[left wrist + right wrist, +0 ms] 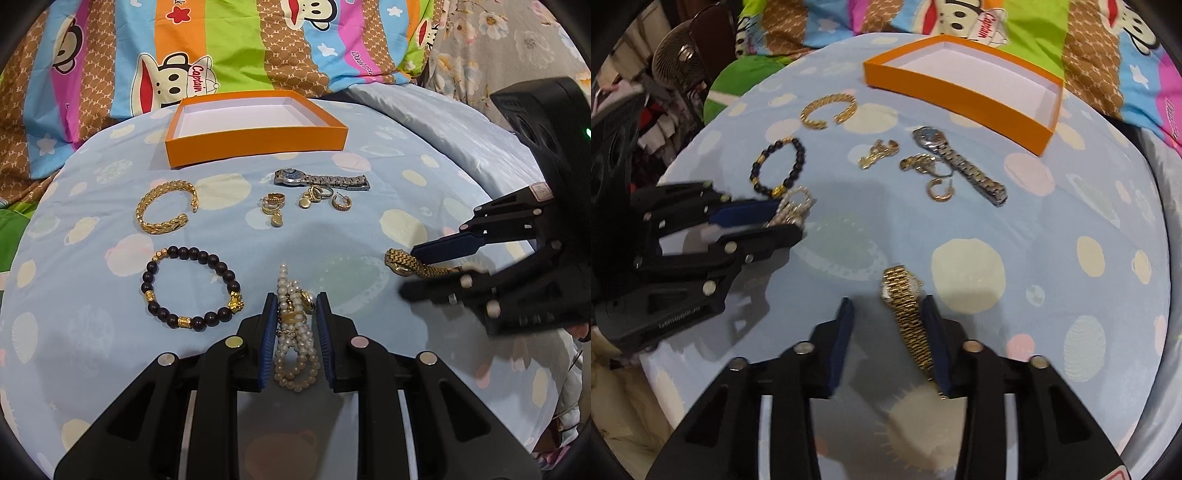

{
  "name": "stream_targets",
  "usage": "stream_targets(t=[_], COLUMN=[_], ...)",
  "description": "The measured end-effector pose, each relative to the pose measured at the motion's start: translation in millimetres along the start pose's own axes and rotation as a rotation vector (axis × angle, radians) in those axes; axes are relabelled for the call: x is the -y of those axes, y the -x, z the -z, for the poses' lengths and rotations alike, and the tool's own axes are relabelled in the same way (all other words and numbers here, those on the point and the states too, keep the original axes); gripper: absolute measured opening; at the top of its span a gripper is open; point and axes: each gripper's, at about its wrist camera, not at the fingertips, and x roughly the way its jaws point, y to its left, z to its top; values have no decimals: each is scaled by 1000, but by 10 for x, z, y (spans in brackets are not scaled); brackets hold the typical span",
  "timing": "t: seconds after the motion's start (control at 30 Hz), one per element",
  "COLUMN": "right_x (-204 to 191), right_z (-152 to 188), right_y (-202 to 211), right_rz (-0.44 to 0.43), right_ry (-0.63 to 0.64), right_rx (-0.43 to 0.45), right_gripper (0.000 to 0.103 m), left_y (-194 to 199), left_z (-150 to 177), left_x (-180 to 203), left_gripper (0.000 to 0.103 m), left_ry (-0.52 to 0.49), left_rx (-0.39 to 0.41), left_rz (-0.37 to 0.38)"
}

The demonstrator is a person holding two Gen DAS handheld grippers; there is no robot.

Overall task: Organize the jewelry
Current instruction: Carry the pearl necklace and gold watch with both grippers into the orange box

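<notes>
Here both tools work at once on the bed (369, 229), whose pale blue spotted cover carries the jewelry. The left hand-held gripper (295, 325) is nearly closed, its blue pads pressing both sides of the bunched pearl strand (293, 332), so that piece looks secured. The right hand-held gripper (888, 332) stands part open around the gold watch (905, 314): the band lies against the pad on the right of that view, while the other pad is clear of it, so no grip is made yet. To do this well, I judge it should centre the band between the pads and close across the links rather than on the rounded case, then lift straight so the loose strap does not drag. The orange box (255, 129), empty and open, lies ahead of both tools, beyond the silver watch (321, 179) and the small gold rings and earrings (306, 201). Ahead and to the left of the left tool sit the dark bead bracelet (192, 288) and the gold bangle (166, 208). The open lane runs between the two tools toward the box; the box's near wall must be cleared from above.
</notes>
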Motion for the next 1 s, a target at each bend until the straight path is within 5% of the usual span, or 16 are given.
stream_targets(t=[0.5,1.0], right_x=[-80,126], right_z=[103,-339], right_y=[209,643], right_rz=[62,41], right_ry=[-93,-202], right_rx=[139,334], right_gripper=[11,11], left_y=[117,553], left_z=[-24,-472], left_x=[3,-387], left_gripper=[20,20], left_ry=[-1,26], left_rx=[47,156], left_rz=[-5,-73])
